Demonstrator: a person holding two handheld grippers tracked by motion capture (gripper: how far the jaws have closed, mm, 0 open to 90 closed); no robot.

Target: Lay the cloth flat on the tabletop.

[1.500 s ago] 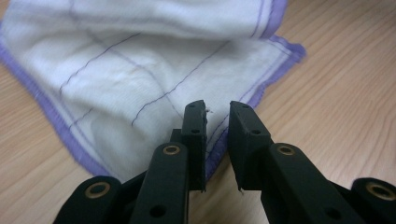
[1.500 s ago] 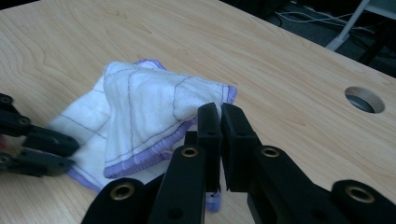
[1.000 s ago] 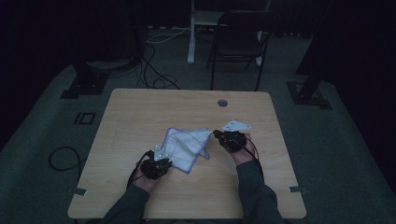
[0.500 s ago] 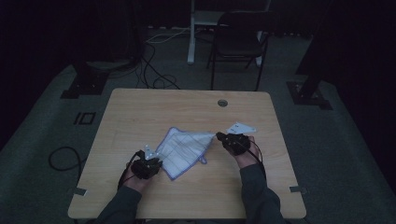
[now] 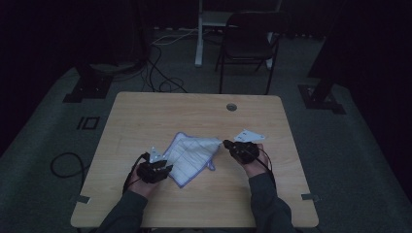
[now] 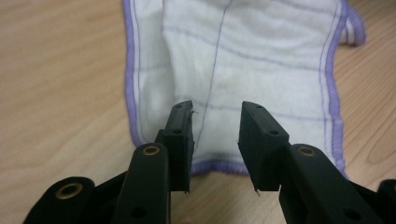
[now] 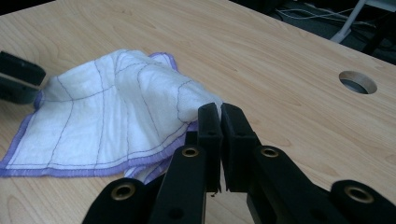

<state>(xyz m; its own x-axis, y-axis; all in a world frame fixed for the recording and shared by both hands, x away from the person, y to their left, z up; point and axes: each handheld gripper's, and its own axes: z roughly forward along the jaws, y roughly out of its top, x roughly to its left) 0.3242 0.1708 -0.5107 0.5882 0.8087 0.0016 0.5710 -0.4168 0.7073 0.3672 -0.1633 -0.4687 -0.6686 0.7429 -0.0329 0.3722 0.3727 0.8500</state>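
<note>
Since a second ago the left gripper has been sliding back toward the person and off the cloth, which now lies more spread out near the middle of the wooden table, closer to the person's edge. Its jaws are standing apart with nothing between them, hovering just over the cloth's purple-hemmed near edge, as the left gripper view shows the left gripper and the cloth. The right gripper is pinching the cloth at a bunched corner, jaws pressed together on the fabric and lifting it slightly off the wood. To do this step well, the left jaws are probably needing to close squarely on the hem, taking a single layer rather than the fold behind it. Meanwhile the right hand is best kept steady, since pulling while the other corner is free is likely to drag the cloth sideways.
</note>
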